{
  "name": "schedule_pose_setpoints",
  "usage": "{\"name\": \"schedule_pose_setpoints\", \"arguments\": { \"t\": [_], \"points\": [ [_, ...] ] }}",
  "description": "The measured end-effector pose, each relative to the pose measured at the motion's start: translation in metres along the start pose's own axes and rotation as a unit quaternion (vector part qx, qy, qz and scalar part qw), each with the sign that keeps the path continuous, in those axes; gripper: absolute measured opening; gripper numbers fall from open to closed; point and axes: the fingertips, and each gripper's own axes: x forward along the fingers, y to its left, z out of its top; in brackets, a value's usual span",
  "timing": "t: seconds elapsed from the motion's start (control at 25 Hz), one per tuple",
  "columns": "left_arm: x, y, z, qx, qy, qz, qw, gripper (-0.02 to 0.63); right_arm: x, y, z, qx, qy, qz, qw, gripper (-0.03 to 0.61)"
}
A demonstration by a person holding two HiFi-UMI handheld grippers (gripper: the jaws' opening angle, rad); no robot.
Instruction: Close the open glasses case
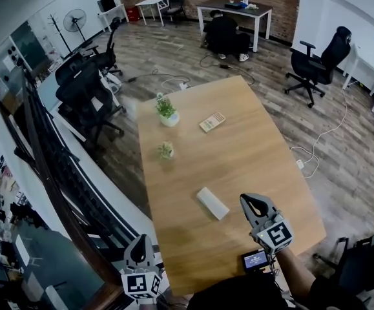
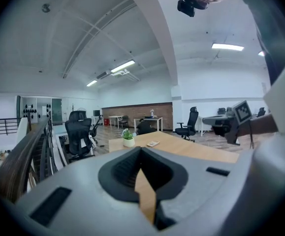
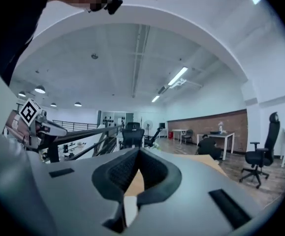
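A white oblong glasses case [image 1: 212, 203] lies on the wooden table [image 1: 238, 147] toward its near end, and its lid looks down. My right gripper [image 1: 247, 199] is held level just right of the case, apart from it, jaws shut with nothing between them. It shows shut in the right gripper view [image 3: 139, 151] too. My left gripper [image 1: 141, 239] hangs off the table's near left corner, far from the case. Its jaws meet at the tips, shut and empty, in the left gripper view [image 2: 141, 150]. That view also catches the right gripper's marker cube [image 2: 242, 112].
Two small potted plants [image 1: 167, 112] [image 1: 166, 150] and a flat tan card-like item [image 1: 212, 121] sit on the far half of the table. Black office chairs [image 1: 86, 89] and a railing [image 1: 44, 147] stand left. A person [image 1: 225, 34] sits at a far desk.
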Motion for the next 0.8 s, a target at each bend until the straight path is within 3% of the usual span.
{"name": "schedule_pose_setpoints", "arguments": {
  "t": [0.16, 0.4, 0.68, 0.8],
  "points": [
    [0.009, 0.005, 0.015, 0.012, -0.020, 0.004, 0.9997, 0.001, -0.041, -0.028, 0.025, -0.022, -0.015, -0.057, 0.998, 0.012],
    [0.014, 0.008, 0.027, 0.009, -0.040, 0.018, 0.9990, 0.002, -0.070, -0.050, 0.032, -0.028, -0.024, -0.093, 0.995, 0.014],
    [0.018, -0.001, 0.030, 0.013, -0.041, 0.008, 0.9990, 0.002, -0.077, -0.053, 0.034, 0.000, -0.025, -0.093, 0.995, 0.014],
    [0.017, -0.002, 0.030, 0.012, -0.040, 0.007, 0.9991, 0.001, -0.075, -0.049, 0.036, -0.014, -0.019, -0.085, 0.996, 0.014]
  ]
}}
